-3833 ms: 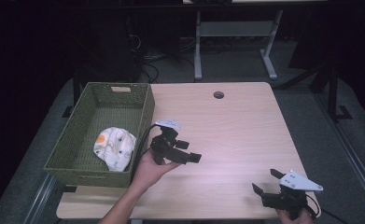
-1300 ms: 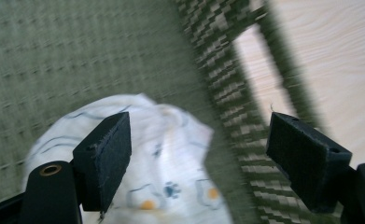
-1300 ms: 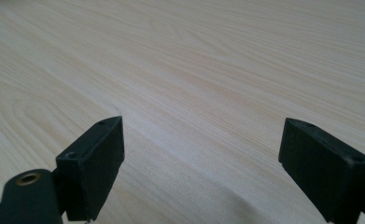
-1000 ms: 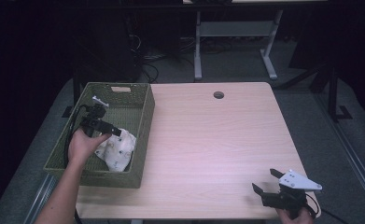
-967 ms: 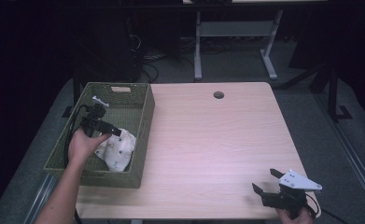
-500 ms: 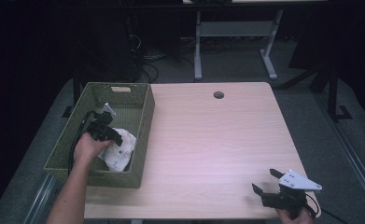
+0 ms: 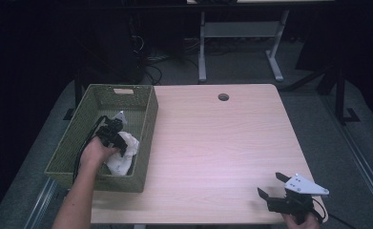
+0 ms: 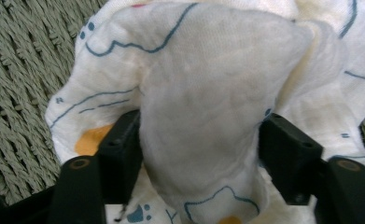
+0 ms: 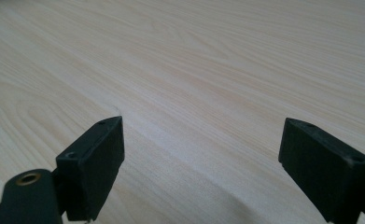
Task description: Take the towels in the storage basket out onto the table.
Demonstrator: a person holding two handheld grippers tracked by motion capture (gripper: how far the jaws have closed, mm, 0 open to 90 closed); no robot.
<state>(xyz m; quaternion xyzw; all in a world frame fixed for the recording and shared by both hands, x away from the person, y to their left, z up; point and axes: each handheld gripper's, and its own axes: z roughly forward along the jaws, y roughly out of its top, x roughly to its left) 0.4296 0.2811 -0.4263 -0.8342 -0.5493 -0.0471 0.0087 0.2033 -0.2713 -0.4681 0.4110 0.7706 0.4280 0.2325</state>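
Observation:
A white cloth (image 7: 125, 161) with blue and orange prints lies crumpled in a green woven basket (image 7: 148, 125) at the table's left. My left gripper (image 7: 121, 144) reaches down into the basket. In the left gripper view a raised fold of the cloth (image 8: 203, 93) stands between the jaws of the left gripper (image 8: 199, 135). The jaws have just been closing, and both pads now press the fold's sides. My right gripper (image 7: 270, 185) rests at the table's front right corner. In the right gripper view the right gripper (image 9: 203, 128) is open over bare wood.
The light wooden table (image 7: 212, 138) has a round cable hole (image 7: 223, 97) near its far edge. Basket walls enclose the left hand on all sides. A cable trails from the left gripper over the forearm. A white desk frame (image 7: 236, 33) stands beyond the table.
The left hand has moved from the basket's left side toward its middle and down onto the cloth. The right gripper has stayed put.

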